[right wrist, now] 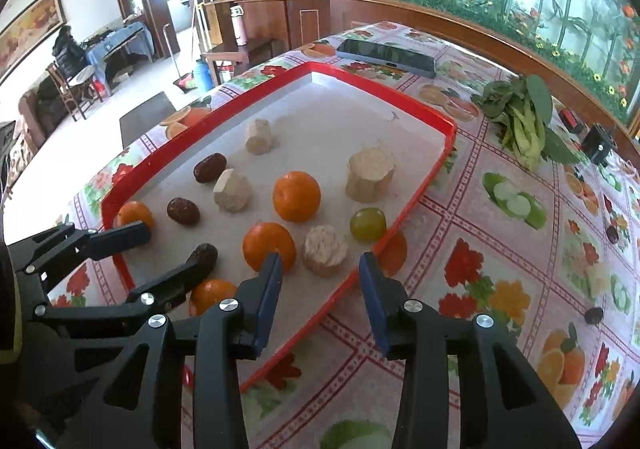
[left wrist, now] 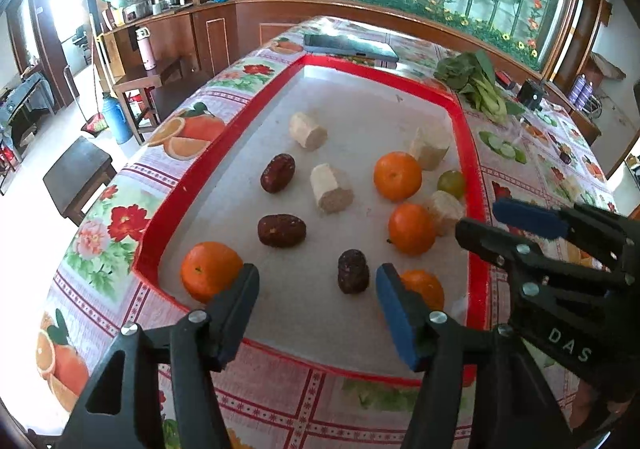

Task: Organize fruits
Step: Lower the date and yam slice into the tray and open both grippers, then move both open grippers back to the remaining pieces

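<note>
A red-rimmed tray (left wrist: 476, 177) (right wrist: 424, 185) holds several oranges, three dark dates, several pale sugarcane chunks and one green grape (left wrist: 451, 183) (right wrist: 367, 224). My left gripper (left wrist: 318, 281) is open and empty above the tray's near end, between an orange (left wrist: 208, 269) and another orange (left wrist: 426, 287), with a date (left wrist: 353, 271) just ahead. My right gripper (right wrist: 320, 269) is open and empty over the tray's right rim, near an orange (right wrist: 269, 247) and a cane chunk (right wrist: 325, 249). Each gripper also shows in the other's view, the right (left wrist: 478, 219) and the left (right wrist: 170, 251).
The tray lies on a table with a fruit-print cloth (right wrist: 500, 249). Behind it lie a phone (right wrist: 386, 57) and a bunch of leafy greens (right wrist: 520, 117). A small black box (right wrist: 598, 147) stands at the far right. The table edge drops off on the left.
</note>
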Demonstrator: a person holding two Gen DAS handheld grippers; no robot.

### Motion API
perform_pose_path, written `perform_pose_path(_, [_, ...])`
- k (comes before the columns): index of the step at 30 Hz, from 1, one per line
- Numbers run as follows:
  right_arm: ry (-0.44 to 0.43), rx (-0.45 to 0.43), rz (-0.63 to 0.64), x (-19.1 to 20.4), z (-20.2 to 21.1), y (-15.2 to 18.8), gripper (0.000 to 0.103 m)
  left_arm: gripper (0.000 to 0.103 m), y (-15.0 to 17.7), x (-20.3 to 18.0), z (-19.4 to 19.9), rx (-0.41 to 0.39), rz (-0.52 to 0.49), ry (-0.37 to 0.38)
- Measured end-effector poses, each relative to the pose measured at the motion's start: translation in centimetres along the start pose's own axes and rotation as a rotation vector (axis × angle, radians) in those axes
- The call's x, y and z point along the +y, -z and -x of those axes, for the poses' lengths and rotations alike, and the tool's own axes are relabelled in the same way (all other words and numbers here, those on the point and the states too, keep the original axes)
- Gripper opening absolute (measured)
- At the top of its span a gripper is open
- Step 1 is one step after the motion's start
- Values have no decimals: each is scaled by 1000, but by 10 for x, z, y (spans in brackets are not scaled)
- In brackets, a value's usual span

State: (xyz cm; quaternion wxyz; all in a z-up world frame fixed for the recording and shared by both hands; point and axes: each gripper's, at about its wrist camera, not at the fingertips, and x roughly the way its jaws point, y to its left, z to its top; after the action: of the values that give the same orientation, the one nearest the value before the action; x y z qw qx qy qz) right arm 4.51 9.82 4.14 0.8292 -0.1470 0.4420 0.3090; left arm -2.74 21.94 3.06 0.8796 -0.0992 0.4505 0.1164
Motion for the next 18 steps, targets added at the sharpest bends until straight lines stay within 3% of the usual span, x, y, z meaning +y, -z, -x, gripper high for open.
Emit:
perform_pose_path(8, [12, -5, -58, -21, 18, 15, 43, 68, 0, -19, 22, -71, -20, -17])
perform_pose_path(13, [52, -36, -115, -51, 36, 28, 54, 68, -5, -55, 27, -86, -75, 17])
perform_pose_path(18, [125, -46, -186, -100, 50, 46, 55, 69, -7, -101, 24, -70, -150, 64])
